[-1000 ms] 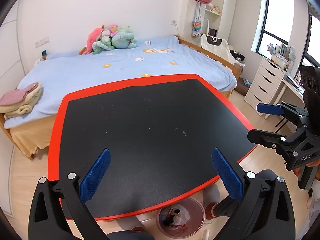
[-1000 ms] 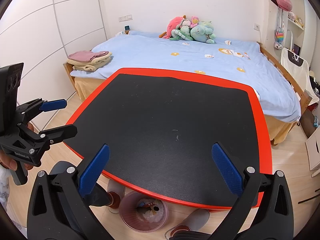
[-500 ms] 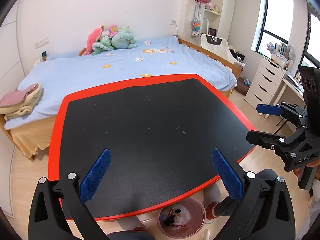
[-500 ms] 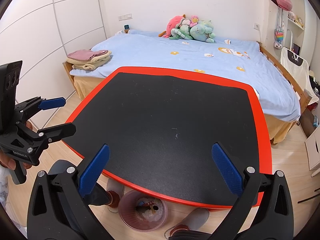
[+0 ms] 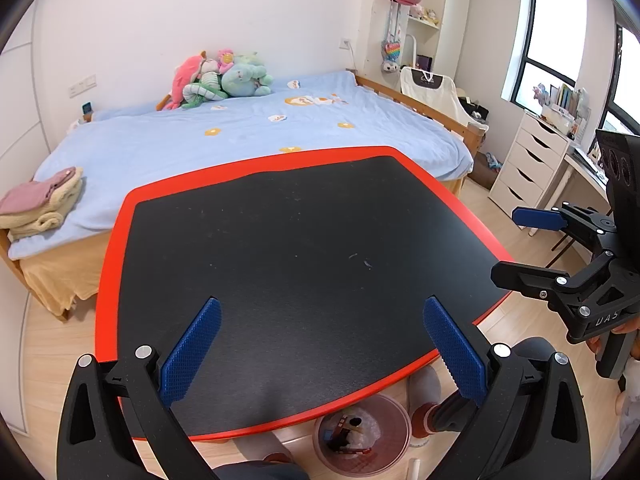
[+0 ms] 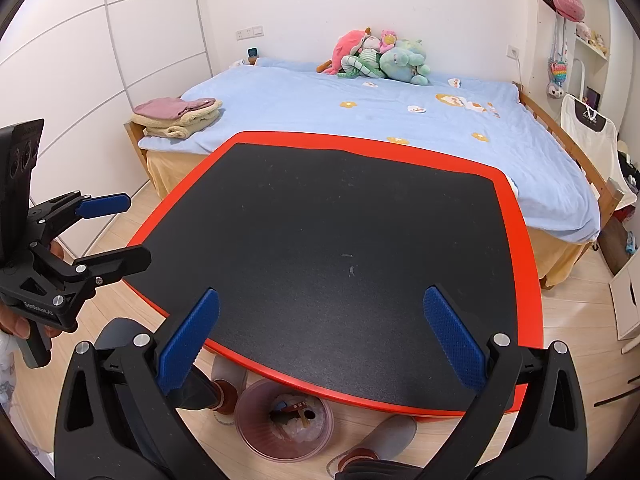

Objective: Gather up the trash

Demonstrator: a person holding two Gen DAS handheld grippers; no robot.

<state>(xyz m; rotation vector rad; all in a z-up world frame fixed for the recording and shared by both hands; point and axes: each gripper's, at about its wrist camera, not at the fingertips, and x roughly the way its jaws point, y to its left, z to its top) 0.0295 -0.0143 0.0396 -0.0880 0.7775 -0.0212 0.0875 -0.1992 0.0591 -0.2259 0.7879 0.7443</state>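
A black table with a red rim (image 5: 120,240) (image 6: 520,240) fills both views and carries only small specks. A pink translucent trash bin (image 5: 362,440) (image 6: 284,424) stands on the floor under the table's near edge and holds trash. My left gripper (image 5: 320,344) is open and empty over the near edge; it also shows in the right wrist view (image 6: 128,232). My right gripper (image 6: 320,336) is open and empty; it also shows in the left wrist view (image 5: 512,240).
A bed with a blue cover (image 5: 240,136) and plush toys (image 5: 220,80) stands behind the table. Folded towels (image 6: 176,116) lie on its corner. White drawers (image 5: 528,168) stand at right. The person's slippered feet (image 6: 384,440) are beside the bin.
Both grippers have drifted very slightly; the table and bin stay as they were. Both stay open and empty.
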